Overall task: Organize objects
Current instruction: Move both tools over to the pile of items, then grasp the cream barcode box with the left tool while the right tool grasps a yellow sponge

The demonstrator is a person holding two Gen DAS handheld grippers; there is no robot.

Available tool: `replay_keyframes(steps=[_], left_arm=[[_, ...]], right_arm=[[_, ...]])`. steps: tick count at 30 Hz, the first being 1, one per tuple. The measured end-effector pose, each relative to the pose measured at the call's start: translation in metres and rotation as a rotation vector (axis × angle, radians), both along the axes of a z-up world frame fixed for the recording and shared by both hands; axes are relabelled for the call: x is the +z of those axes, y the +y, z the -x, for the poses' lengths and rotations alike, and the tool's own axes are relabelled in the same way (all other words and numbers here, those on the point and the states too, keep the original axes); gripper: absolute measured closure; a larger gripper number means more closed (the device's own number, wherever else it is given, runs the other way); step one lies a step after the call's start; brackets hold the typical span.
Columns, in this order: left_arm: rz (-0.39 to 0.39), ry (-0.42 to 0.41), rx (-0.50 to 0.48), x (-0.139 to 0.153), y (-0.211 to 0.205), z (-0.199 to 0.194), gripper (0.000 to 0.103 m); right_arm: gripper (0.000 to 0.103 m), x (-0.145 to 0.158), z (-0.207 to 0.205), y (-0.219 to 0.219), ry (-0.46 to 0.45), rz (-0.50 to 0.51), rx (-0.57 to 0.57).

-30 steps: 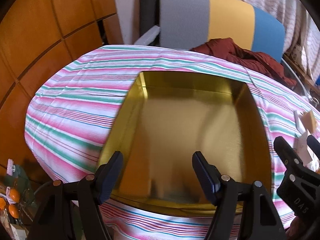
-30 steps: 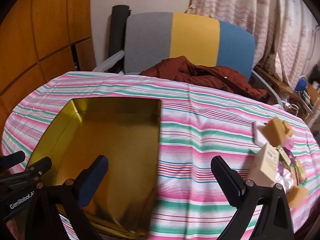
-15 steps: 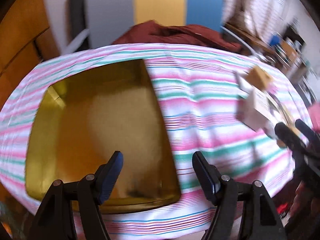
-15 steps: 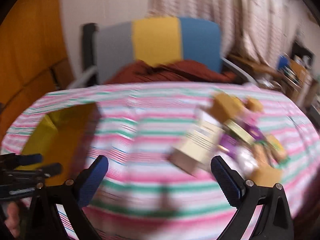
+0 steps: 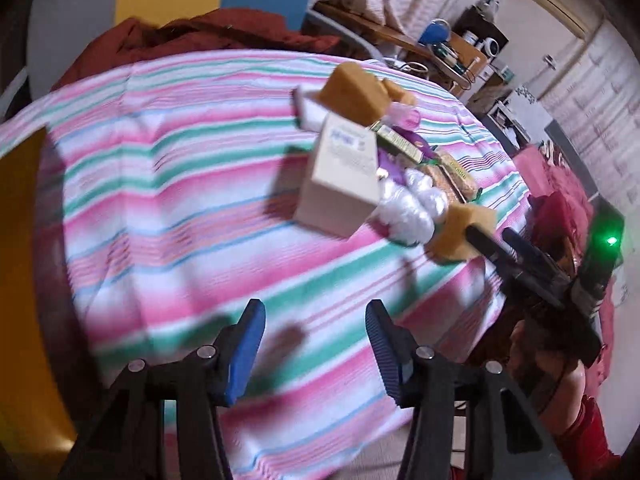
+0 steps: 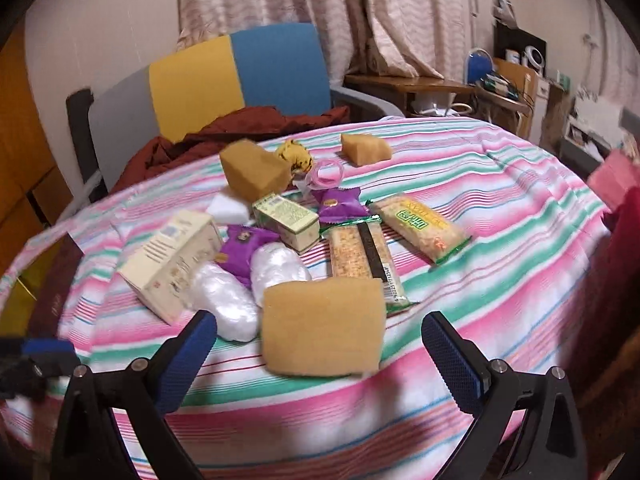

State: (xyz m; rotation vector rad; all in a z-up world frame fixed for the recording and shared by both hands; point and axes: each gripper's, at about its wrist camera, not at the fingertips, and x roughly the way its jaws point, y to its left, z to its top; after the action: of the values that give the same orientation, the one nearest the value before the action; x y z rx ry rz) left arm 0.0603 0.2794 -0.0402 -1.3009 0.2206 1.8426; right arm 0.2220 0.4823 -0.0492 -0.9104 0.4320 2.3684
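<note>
- Right gripper [image 6: 316, 344] is hanging wide open, empty, over the pile's near edge; big sponge [image 6: 322, 326] is lying just ahead between its fingers, untouched.
- Left gripper [image 5: 316, 350] is closing, nothing between its jaws; cream box [image 5: 340, 184] is sitting at its 12 o'clock.
- Gold tin [image 5: 20, 280] is sitting at left gripper's 9 o'clock.
- Step looks like reaching for a first pick; next move probably calls for lowering around the sponge and squeezing.

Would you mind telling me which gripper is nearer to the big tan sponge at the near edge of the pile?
Right. The right gripper stands open just before the sponge, not touching it. The left gripper, jaws closing on nothing, hangs over bare striped cloth off to the side.
</note>
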Motion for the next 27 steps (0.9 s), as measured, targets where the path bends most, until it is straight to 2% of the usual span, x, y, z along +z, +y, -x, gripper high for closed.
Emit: replay_keyframes(steps=[4,6,7,8,9,16,19,21,25,27], left_arm=[[-0.06,0.008,-0.022,0.002,0.023,0.008,0.047],[-0.058,0.028,-0.04,-0.002,0.038,0.014,0.044],[-0.058,0.035,-0.051,-0.003,0.045,0.013,0.043],[-0.053,0.046,-0.061,-0.006,0.052,0.013,0.042],[-0.039,0.061,-0.074,-0.008,0.06,0.013,0.042],[0.049,0.118,-0.107,-0.03,0.096,0.023,0.042],[0.085,0.148,-0.123,-0.038,0.104,0.026,0.047],[0.084,0.172,-0.123,-0.035,0.102,0.026,0.057],[0.058,0.297,-0.123,-0.02,0.091,0.027,0.055],[0.051,0.281,-0.122,-0.02,0.092,0.035,0.051]], right_arm=[[0.0,-0.017,0.015,0.001,-0.049,-0.038,0.043],[0.002,-0.022,0.013,0.006,-0.02,-0.009,0.041],[0.016,-0.023,0.011,0.009,0.005,0.019,0.042],[0.043,-0.025,0.009,0.012,0.017,0.039,0.041],[0.04,-0.027,0.009,0.013,0.012,0.048,0.037],[0.042,-0.021,-0.006,0.005,0.055,0.087,0.064],[0.041,-0.017,-0.015,0.0,0.069,0.108,0.064],[0.041,-0.014,-0.02,-0.005,0.067,0.105,0.077],[0.04,-0.006,-0.029,-0.013,0.076,0.077,0.091],[0.04,-0.003,-0.031,-0.015,0.084,0.074,0.094]])
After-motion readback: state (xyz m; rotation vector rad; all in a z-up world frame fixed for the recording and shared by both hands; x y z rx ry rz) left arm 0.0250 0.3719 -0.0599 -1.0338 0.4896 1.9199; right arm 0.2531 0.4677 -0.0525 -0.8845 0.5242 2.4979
